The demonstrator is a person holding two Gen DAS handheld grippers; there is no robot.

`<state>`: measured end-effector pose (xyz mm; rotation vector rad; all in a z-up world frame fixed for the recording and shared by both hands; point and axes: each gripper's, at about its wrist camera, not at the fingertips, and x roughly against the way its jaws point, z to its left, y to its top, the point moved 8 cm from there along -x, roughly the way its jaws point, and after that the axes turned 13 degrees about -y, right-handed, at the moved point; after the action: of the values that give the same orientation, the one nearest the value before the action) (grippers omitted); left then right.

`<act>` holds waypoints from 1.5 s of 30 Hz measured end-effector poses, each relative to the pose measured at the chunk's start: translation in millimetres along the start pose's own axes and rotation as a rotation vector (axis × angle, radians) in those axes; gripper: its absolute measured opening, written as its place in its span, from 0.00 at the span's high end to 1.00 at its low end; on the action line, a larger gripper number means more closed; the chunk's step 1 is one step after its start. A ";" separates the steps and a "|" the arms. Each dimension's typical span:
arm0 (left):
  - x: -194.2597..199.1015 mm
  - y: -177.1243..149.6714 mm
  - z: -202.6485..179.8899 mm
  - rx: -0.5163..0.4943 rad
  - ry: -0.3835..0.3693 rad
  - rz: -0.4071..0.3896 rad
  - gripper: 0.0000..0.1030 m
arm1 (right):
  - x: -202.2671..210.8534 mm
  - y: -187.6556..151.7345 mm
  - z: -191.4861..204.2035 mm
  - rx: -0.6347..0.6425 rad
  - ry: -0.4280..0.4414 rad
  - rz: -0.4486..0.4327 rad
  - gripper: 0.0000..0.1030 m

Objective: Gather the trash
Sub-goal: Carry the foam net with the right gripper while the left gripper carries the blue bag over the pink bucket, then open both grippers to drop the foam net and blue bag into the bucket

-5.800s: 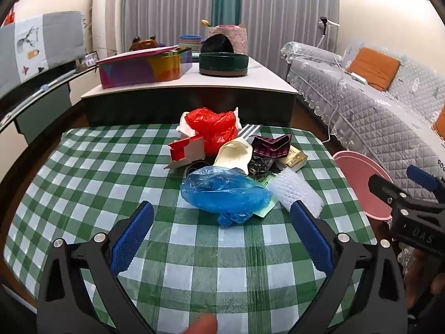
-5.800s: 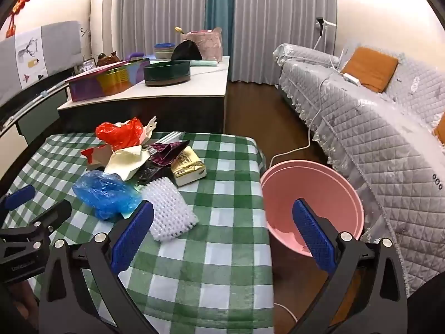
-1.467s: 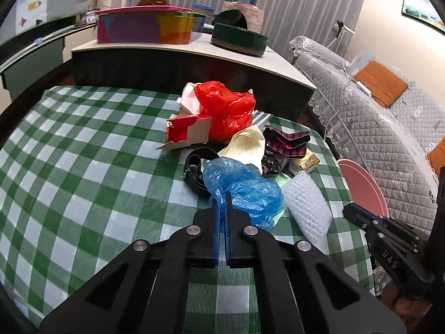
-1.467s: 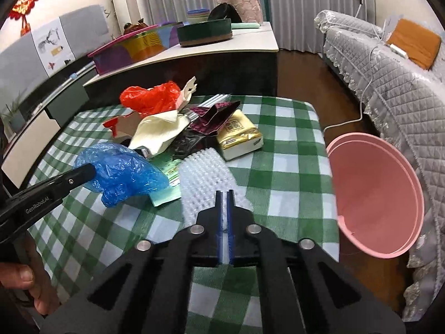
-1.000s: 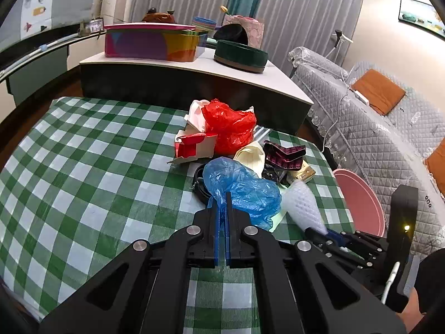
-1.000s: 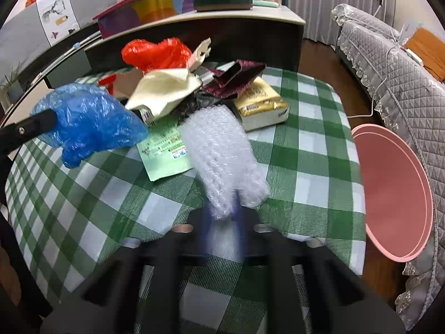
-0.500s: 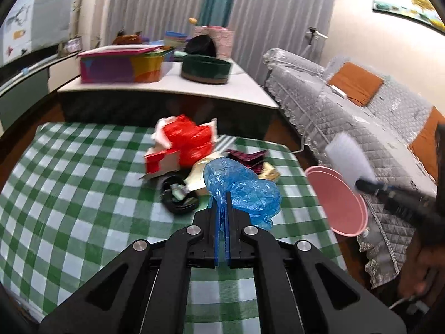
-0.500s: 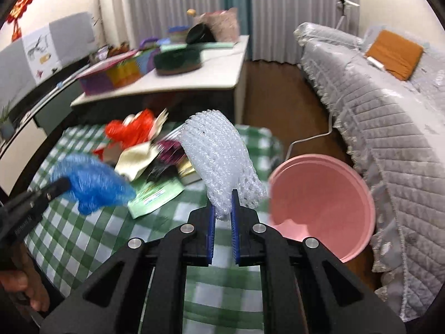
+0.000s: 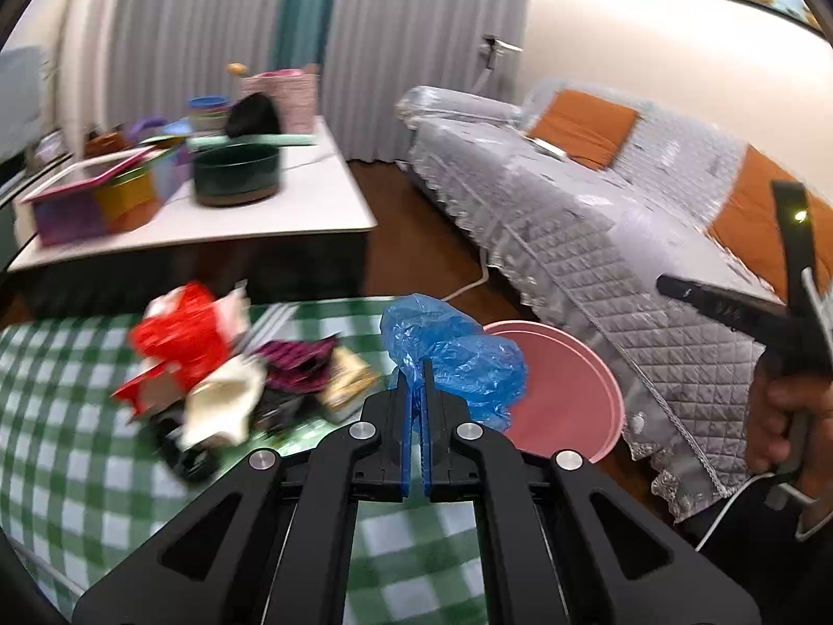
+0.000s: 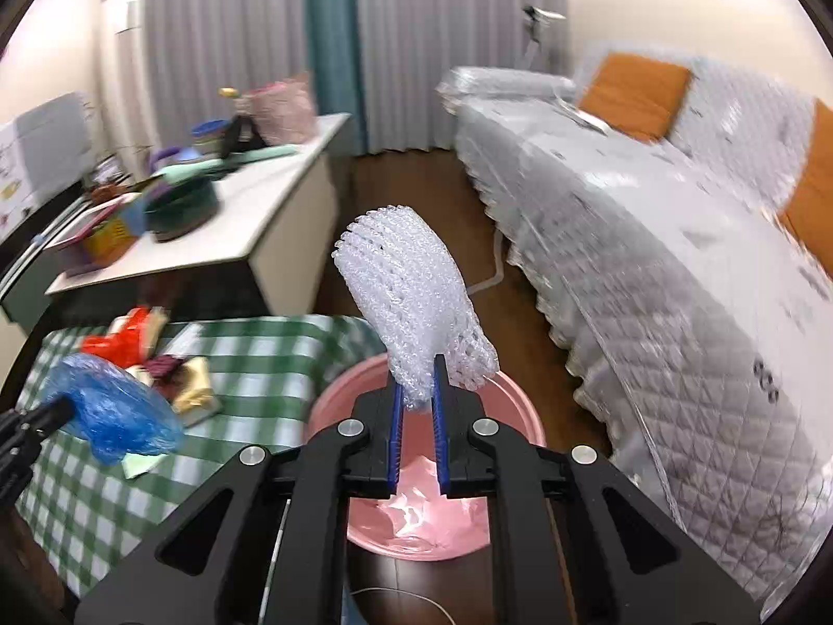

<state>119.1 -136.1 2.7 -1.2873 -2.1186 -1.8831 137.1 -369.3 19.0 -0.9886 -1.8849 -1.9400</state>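
Step in hand: carrying two pieces of trash to the pink bin [image 10: 513, 406], which stands on the floor between the checked table [image 10: 250, 344] and the sofa [image 10: 651, 239].
Right gripper: right gripper [image 10: 415, 406] is clamped on the lower edge of the white foam net sleeve [image 10: 408, 281]; the sleeve stands up above the fingers, over the bin's near rim.
Left gripper: left gripper [image 9: 414, 390] is pinched tight on the crumpled blue plastic bag [image 9: 453, 354], which seems to hang over the table's right edge, beside the bin and not yet over it.
Doing it well: the sleeve is light and springy, so I would bring it over the middle of the opening and tip it downward before the fingers part, or it may roll off the rim. The blue bag should wait its turn, since both tools crowding one opening could knock together. Release low; thin film drifts.
Remaining trash: red plastic bag [image 9: 179, 336], cream wrapper [image 9: 221, 406], dark maroon packet [image 9: 299, 370] and a yellowish pack [image 9: 346, 377] lie heaped on the table.
Hard to make out: the heap is smeared by motion, so smaller pieces cannot be told apart. The bin's floor is largely hidden by the right gripper; something glossy and pink lies inside, perhaps a liner. Whether the sleeve touches the rim cannot be told.
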 end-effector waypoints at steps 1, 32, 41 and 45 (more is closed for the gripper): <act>-8.8 2.1 -6.3 -0.011 -0.012 0.008 0.98 | -5.6 -2.7 -6.3 -0.030 0.008 0.018 0.90; -174.6 -7.4 -57.8 -0.067 -0.164 0.200 0.98 | -82.6 -9.6 -11.3 -0.056 0.013 0.122 0.84; -162.9 -10.2 -45.7 -0.035 -0.144 0.200 0.53 | -85.9 -11.5 -21.3 -0.098 -0.026 0.137 0.48; -144.9 -7.6 -41.2 -0.035 -0.144 0.189 0.53 | -80.3 -10.1 -18.0 -0.104 -0.018 0.123 0.48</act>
<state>190.2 -249.0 -67.8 -1.6131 -1.9511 -1.8096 184.7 -406.8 -37.6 -1.1272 -1.7051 -1.9800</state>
